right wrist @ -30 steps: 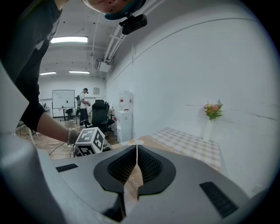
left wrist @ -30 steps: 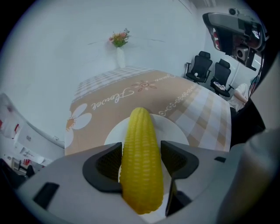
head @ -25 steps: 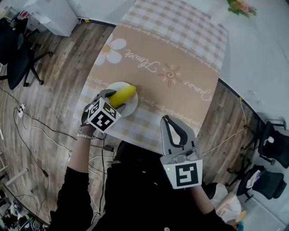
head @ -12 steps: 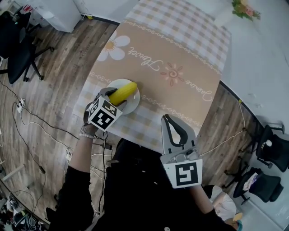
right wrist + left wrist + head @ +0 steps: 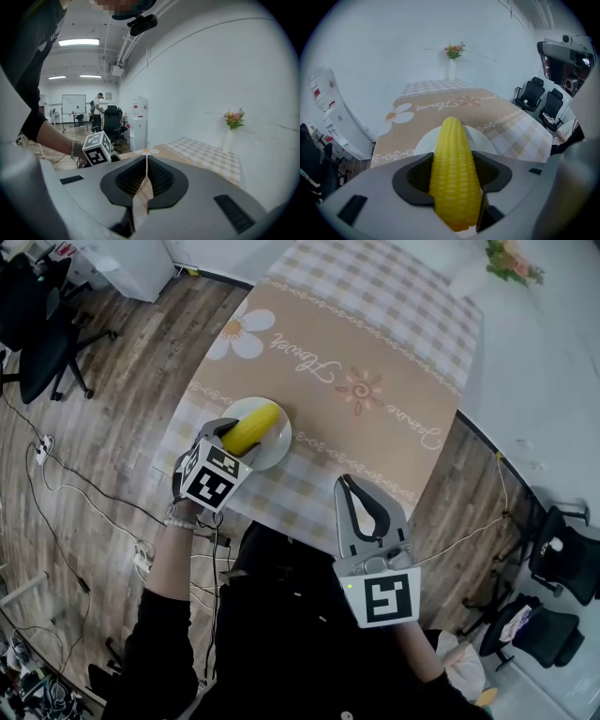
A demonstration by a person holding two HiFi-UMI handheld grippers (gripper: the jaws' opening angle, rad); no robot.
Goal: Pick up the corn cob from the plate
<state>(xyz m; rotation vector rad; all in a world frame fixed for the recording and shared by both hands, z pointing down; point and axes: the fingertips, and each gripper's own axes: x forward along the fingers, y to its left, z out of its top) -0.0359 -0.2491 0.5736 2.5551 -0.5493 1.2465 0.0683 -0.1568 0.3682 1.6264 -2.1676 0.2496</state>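
Nearest the wearer, the right tongs [image 5: 146, 161] are held low over the near edge of the desk [image 5: 375, 362], their jaws clenched together on nothing, only a thin slit left between the ribbed pads. They stand well apart from the task's thing.

Farther out and to the wearer's left, the left tongs [image 5: 228, 435] point steeply down at the white plate [image 5: 274, 452]. Their jaws have just been closing and now grasp the corn cob [image 5: 452, 159], with a dark pad pressed against each flank of it. The cob runs lengthwise along the jaws: its thick end sits deep in the throat of the tongs and its tapered tip juts out beyond the fingertips, over the middle of the plate (whether its underside touches the plate cannot be told).

The plate rests near the left front corner of the desk, on a tan and checked cloth; a printed daisy [image 5: 239, 338] lies beyond it.

At the far end of the desk a white vase of flowers [image 5: 452, 69] stands against the wall.
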